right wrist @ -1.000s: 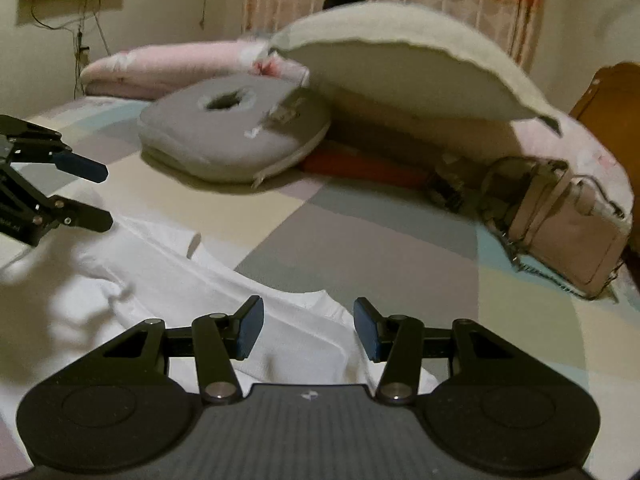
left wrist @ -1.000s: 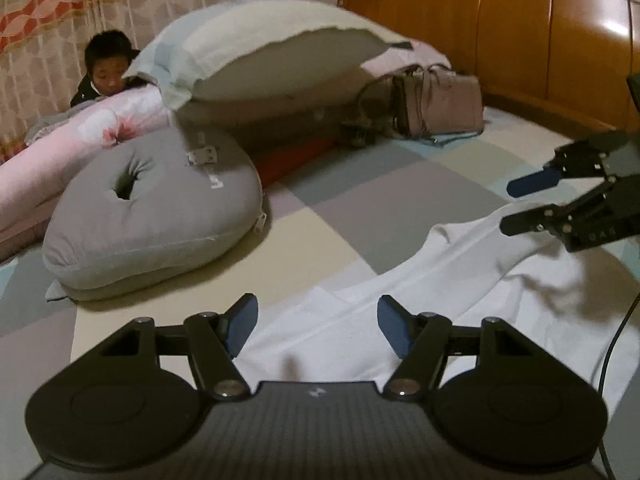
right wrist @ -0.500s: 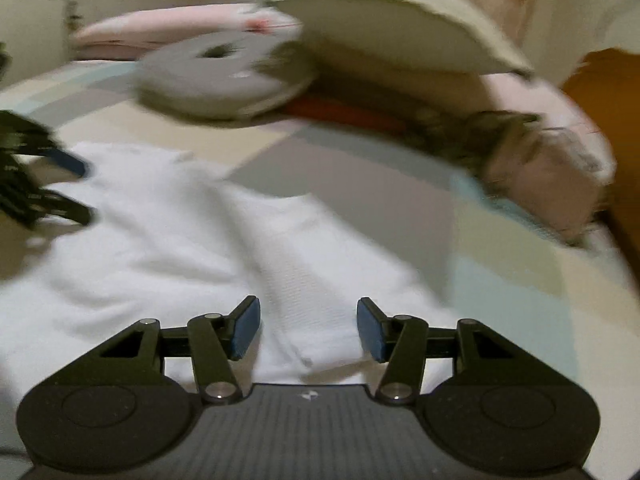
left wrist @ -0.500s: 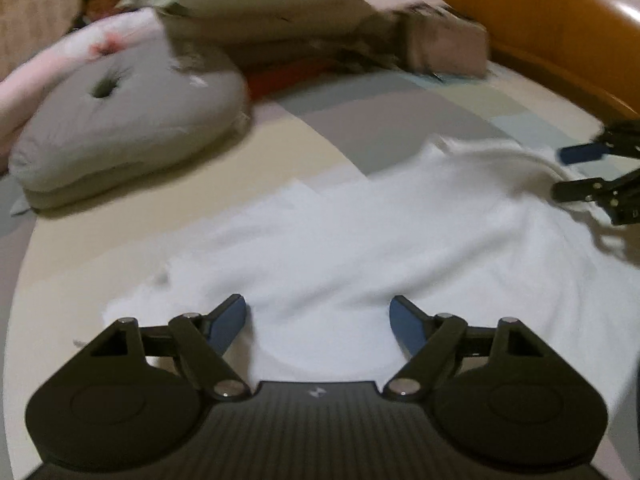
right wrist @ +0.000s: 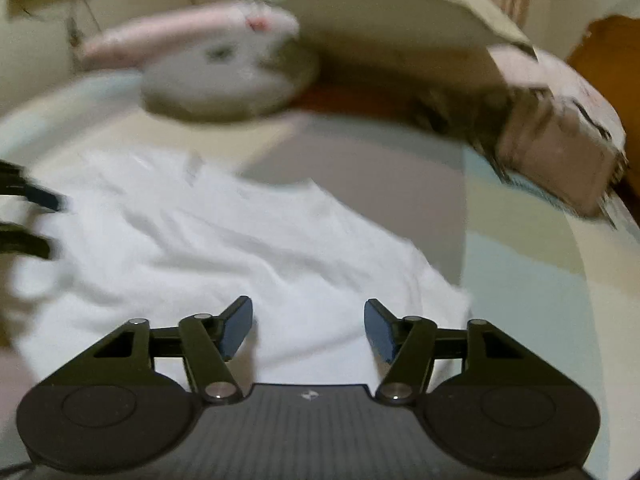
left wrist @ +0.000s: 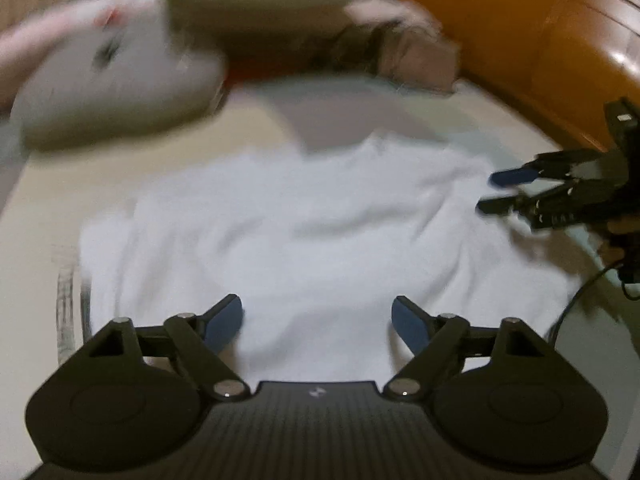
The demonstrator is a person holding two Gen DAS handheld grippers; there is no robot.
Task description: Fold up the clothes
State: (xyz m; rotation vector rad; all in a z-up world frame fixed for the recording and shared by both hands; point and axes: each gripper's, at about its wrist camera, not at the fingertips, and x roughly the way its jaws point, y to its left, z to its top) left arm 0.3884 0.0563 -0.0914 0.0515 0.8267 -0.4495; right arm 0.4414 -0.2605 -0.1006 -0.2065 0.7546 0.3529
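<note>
Left tool (left wrist: 318, 320) opening, jaws spread over white shirt (left wrist: 312, 232), nothing pinched. Right tool (right wrist: 308, 326) spread too, pads clear of cloth. Shirt lies flat on checked bed (right wrist: 520, 248). Beyond: grey cushion (left wrist: 120, 80), handbag (right wrist: 560, 152), wooden headboard (left wrist: 540, 40), all blurred.

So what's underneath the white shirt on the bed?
The white shirt lies spread on the bed's patchwork cover, whose cream, grey and pale blue blocks show around it. Whatever sits directly beneath the cloth is covered, so nothing more can be told.
</note>
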